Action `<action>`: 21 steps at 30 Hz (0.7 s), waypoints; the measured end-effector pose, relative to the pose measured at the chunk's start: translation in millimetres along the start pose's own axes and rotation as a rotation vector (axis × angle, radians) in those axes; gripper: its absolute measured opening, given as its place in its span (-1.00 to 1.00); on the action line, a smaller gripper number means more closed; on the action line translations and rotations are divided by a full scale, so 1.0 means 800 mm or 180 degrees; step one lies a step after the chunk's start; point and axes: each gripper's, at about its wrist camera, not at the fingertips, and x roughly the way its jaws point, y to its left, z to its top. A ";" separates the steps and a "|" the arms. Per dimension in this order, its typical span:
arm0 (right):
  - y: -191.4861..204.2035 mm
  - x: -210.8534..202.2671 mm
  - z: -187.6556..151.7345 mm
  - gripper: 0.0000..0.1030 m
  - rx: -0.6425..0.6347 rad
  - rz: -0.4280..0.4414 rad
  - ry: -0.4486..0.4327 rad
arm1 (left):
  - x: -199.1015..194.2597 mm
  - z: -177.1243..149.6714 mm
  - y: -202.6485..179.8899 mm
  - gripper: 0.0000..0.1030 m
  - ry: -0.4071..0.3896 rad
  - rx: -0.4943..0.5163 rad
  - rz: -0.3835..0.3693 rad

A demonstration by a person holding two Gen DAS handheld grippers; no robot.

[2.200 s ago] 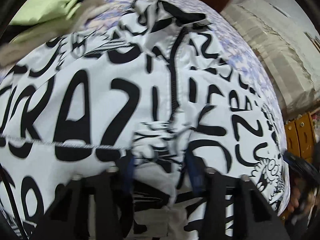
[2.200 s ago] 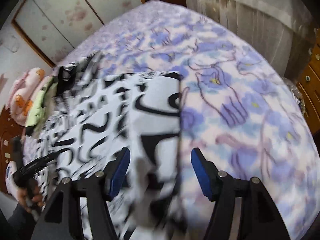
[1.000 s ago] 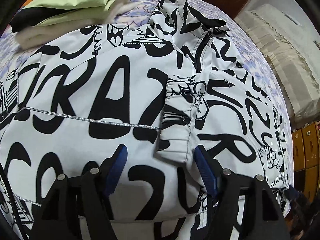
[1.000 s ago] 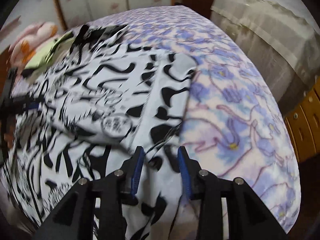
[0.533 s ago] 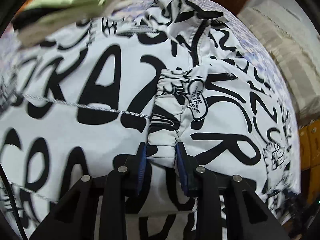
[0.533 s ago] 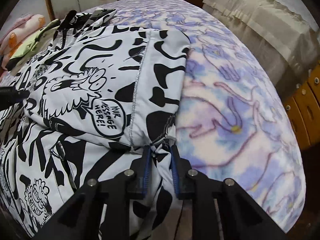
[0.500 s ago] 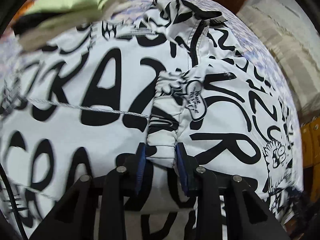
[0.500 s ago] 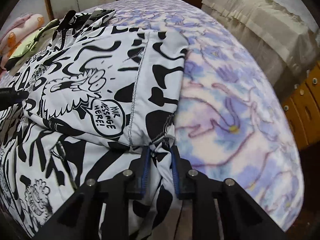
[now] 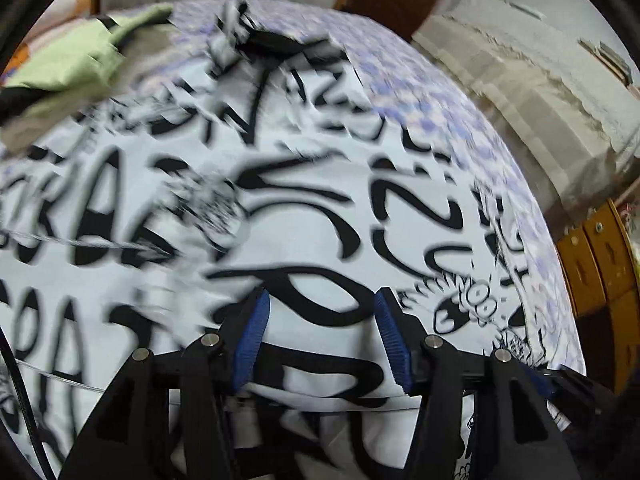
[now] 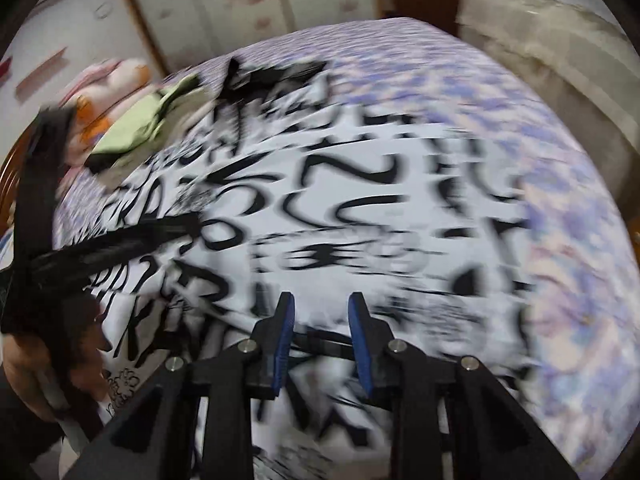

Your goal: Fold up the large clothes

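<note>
We are holding the left tool low over the near part of the black-and-white printed jacket, its jaws opening with no cloth pinched between them. The right tool is likewise parting slightly, gripping nothing, likely so the folded sleeves settle flat. The jacket is lying spread on the purple-patterned bed. Motion blur is smearing the print, so we cannot trace the fold edges; farther off, a green garment is lying by the collar.
</note>
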 end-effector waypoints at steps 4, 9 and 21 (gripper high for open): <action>-0.027 0.033 -0.008 -0.51 0.0035 -0.0473 0.0194 | 0.035 -0.017 -0.005 0.03 0.0118 0.0316 0.0409; -0.119 0.009 -0.023 -0.85 0.0624 -0.0763 0.0134 | 0.026 -0.015 0.018 0.03 0.0085 0.0255 0.0470; -0.122 0.002 -0.031 -0.87 0.0727 -0.0843 0.0164 | 0.014 -0.019 0.027 0.03 0.0108 0.0189 0.0459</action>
